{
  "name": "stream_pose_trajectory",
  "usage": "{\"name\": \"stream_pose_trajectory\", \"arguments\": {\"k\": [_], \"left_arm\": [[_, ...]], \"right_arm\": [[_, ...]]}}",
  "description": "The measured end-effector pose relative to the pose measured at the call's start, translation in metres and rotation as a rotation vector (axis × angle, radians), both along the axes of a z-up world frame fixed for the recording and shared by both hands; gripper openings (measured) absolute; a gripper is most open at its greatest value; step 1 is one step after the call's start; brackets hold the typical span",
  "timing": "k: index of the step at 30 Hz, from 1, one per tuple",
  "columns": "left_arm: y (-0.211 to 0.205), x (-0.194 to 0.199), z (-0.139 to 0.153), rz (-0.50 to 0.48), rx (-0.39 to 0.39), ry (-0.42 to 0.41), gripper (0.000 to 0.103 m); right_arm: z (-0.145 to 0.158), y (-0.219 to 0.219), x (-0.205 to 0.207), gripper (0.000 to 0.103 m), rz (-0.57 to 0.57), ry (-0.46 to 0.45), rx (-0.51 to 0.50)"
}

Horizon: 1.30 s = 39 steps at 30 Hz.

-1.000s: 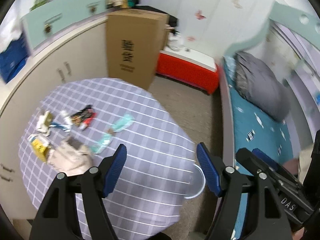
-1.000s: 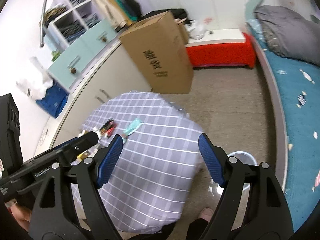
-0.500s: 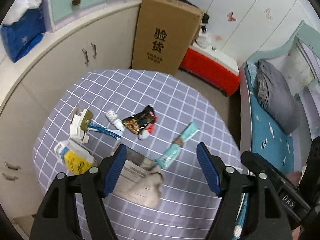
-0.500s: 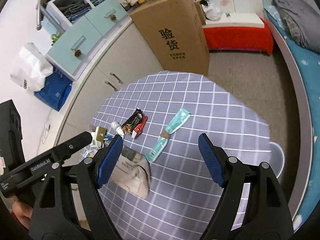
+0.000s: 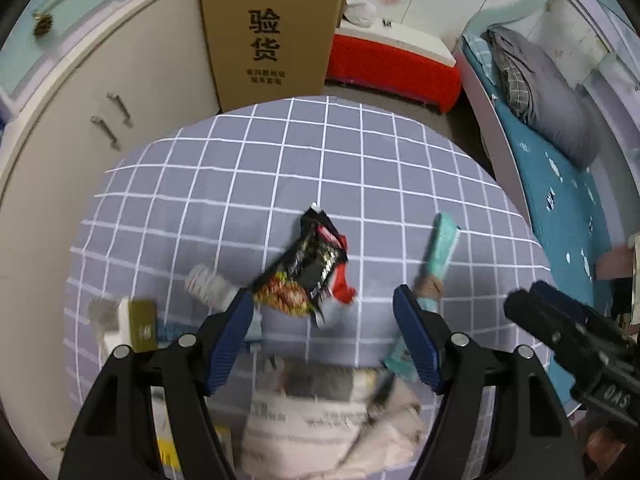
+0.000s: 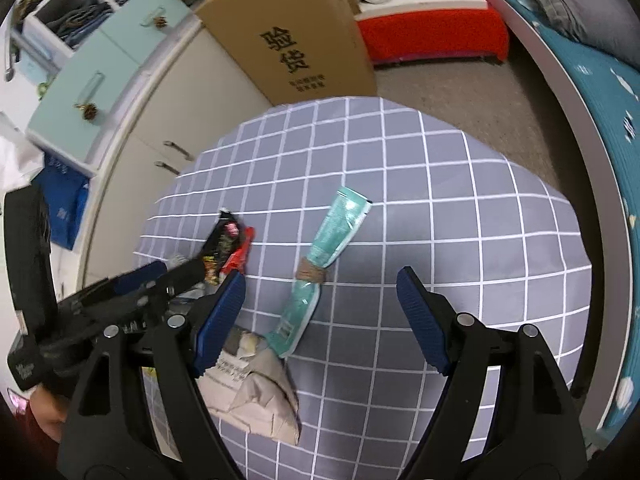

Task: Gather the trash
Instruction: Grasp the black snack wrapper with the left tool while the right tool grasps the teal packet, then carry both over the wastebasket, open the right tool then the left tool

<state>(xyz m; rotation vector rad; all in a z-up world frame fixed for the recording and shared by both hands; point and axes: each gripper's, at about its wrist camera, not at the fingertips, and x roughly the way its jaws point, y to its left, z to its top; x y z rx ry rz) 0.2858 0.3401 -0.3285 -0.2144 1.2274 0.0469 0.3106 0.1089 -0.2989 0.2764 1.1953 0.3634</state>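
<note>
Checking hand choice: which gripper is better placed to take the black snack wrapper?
Left. The left gripper is open with the black snack wrapper just ahead of it; the right gripper faces the teal wrapper.

Grey checked cloth table cover [image 6: 460, 208]: matt, woven, smooth. Black and red snack wrapper [image 5: 310, 270]: glossy plastic film, crinkled. Teal twisted sachet wrapper [image 6: 324, 264]: satin plastic, brown paper-like band at the waist. Crumpled printed newspaper wad [image 6: 256, 392]: matt, rough. Tall brown cardboard box [image 6: 296, 32]: matt. Blue ribbed gripper pads [image 6: 420, 316]: matt plastic or rubber on black plastic arms.
</note>
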Motion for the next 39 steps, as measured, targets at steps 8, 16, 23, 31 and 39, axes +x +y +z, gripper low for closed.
{"name": "stream_pose_trajectory", "arguments": {"k": [8,16,23,31,39], "left_arm": [[0.016,0.022,-0.023,-0.031,-0.018,0.031,0.057],[0.021,0.026,-0.038,-0.065,-0.039,0.063,0.044],[0.024,0.023,-0.041,-0.048,-0.056,0.061,0.017],[0.043,0.006,-0.012,0.051,-0.081,0.002,0.012],[0.02,-0.006,0.029,0.08,-0.087,-0.053,0.011]], "right_arm": [[-0.02,0.015,0.015,0.077,-0.004,0.031,-0.021],[-0.035,0.033,0.021,0.077,0.026,0.067,-0.023],[-0.044,0.047,0.027,0.045,0.062,0.083,-0.075],[-0.052,0.051,0.021,0.023,0.113,0.116,-0.069],[-0.032,0.033,0.014,0.023,0.131,0.093,-0.018]]}}
